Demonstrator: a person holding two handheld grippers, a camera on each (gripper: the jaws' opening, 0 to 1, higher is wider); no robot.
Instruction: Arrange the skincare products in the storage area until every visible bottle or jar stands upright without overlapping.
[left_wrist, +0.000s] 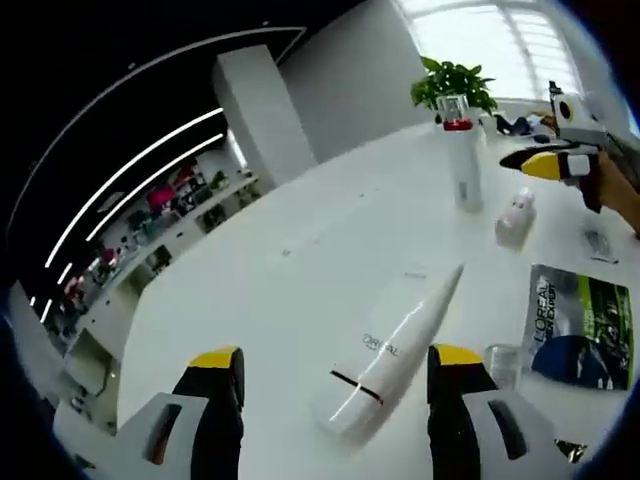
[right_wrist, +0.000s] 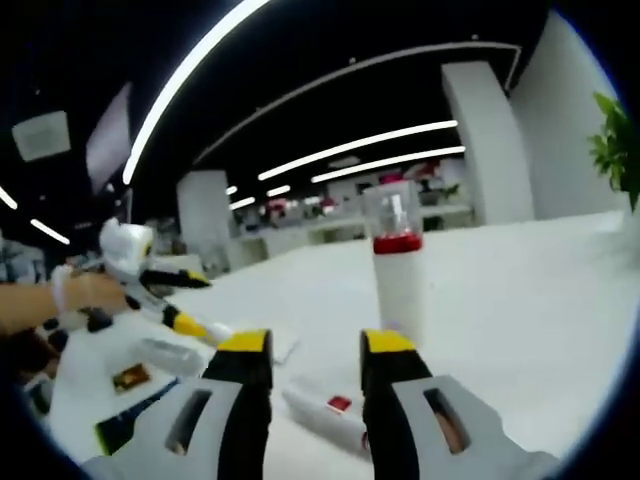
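Left gripper view, sweeping across: the left claw (left_wrist: 338, 362) hangs released, yellow-tipped jaws wide apart, over the white counter (left_wrist: 300, 250). Between those jaws lies the long white L'Oréal tube (left_wrist: 385, 355), flat on its side, touching neither jaw. Just right of it stands a small clear-capped jar (left_wrist: 503, 364), then a flat green-and-blue L'Oréal sachet (left_wrist: 580, 325). Further back, a small white bottle (left_wrist: 516, 218) and the tall white bottle with red collar and clear cap (left_wrist: 463, 160) stand upright before a green potted plant (left_wrist: 453, 82).

Over to the right gripper view: the right claw (right_wrist: 315, 350) is released too, nothing between its jaws. The tall bottle stands upright just beyond them, a small white tube with a red label (right_wrist: 325, 410) lying below.
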